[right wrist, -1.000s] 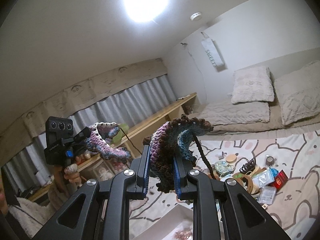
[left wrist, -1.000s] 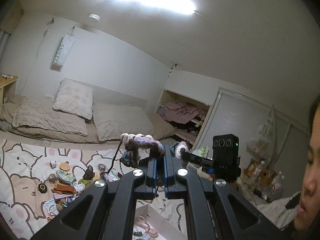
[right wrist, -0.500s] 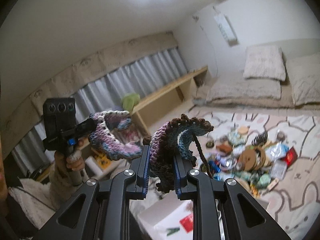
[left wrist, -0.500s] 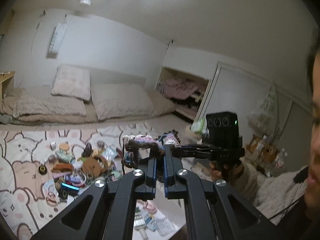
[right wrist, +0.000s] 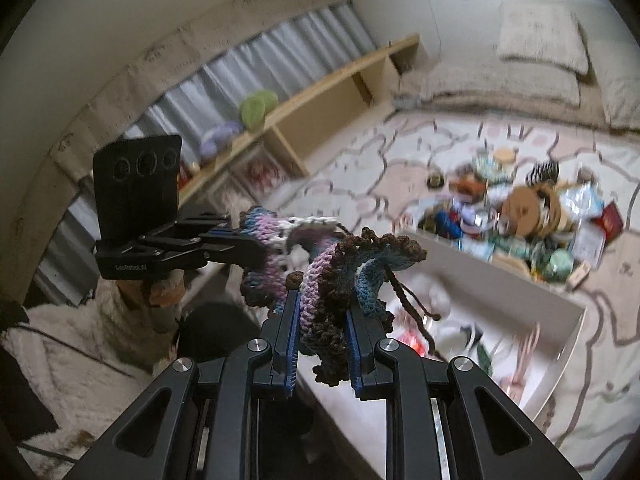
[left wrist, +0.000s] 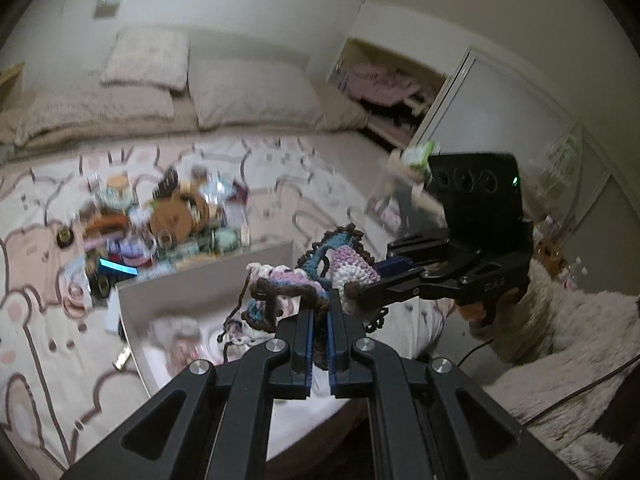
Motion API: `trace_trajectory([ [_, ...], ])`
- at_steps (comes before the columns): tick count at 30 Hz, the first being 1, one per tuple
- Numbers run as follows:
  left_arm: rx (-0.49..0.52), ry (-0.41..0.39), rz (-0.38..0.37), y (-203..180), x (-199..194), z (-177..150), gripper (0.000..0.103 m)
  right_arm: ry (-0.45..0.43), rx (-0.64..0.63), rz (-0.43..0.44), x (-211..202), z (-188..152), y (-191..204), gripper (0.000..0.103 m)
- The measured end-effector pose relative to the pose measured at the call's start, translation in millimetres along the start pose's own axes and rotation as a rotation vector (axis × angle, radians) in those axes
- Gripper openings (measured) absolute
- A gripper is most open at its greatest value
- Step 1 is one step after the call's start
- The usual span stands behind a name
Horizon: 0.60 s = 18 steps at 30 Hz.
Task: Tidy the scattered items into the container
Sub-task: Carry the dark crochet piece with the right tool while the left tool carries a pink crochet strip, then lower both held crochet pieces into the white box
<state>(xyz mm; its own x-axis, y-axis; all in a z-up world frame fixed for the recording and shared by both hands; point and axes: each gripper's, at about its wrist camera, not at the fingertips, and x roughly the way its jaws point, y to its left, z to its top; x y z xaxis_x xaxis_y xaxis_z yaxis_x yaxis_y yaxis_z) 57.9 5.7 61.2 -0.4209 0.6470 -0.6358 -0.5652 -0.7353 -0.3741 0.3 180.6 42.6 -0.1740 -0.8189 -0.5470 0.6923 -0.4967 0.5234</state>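
Left wrist view. A: State of left tool [left wrist: 320, 312]?
B: Pressed nearly together, pinching one end of crocheted piece [left wrist: 280, 284]. Only a thin fold of yarn between the blue pads.
A: Right tool [left wrist: 362, 294]?
B: Enters from the right edge of that view, held by a hand in a fluffy white sleeve [left wrist: 560, 320]. Clamped on the other end of the same piece. Confirmed in right wrist view: jaws partly apart, a thick wad of brown-trimmed yarn filling the gap, pads pressing on both sides.
A: Location of the piece?
B: In the air, strung between both tools, above the near end of the white container [left wrist: 200, 280]. No contact with the container visible. Brown cord hanging from the piece down toward the container interior.
A: Container location?
B: On the patterned mat [left wrist: 48, 360], long side running away from the tools. A few small items inside, too blurred to identify.
A: Remaining items?
B: Pile of scattered items [left wrist: 172, 220] on the mat, just beyond the far edge of the container, apparently touching its far wall. Includes a round tan disc and a dark hair claw; others blurred.
A: Background?
B: Pillows [left wrist: 148, 56] along the far edge of the mat, against the wall.
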Motion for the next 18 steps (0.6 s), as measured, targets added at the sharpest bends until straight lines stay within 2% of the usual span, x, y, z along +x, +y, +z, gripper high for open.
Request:
trace_trajectory([
  [7, -0.008, 0.149, -0.012, 3, 41, -19, 0.006, 0.123, 0.045, 0.004, 22, -22, -10, 0.021],
  [18, -0.006, 0.332, 0.003, 12, 88, -45, 0.006, 0.254, 0.135, -0.003, 45, -52, -35, 0.021],
])
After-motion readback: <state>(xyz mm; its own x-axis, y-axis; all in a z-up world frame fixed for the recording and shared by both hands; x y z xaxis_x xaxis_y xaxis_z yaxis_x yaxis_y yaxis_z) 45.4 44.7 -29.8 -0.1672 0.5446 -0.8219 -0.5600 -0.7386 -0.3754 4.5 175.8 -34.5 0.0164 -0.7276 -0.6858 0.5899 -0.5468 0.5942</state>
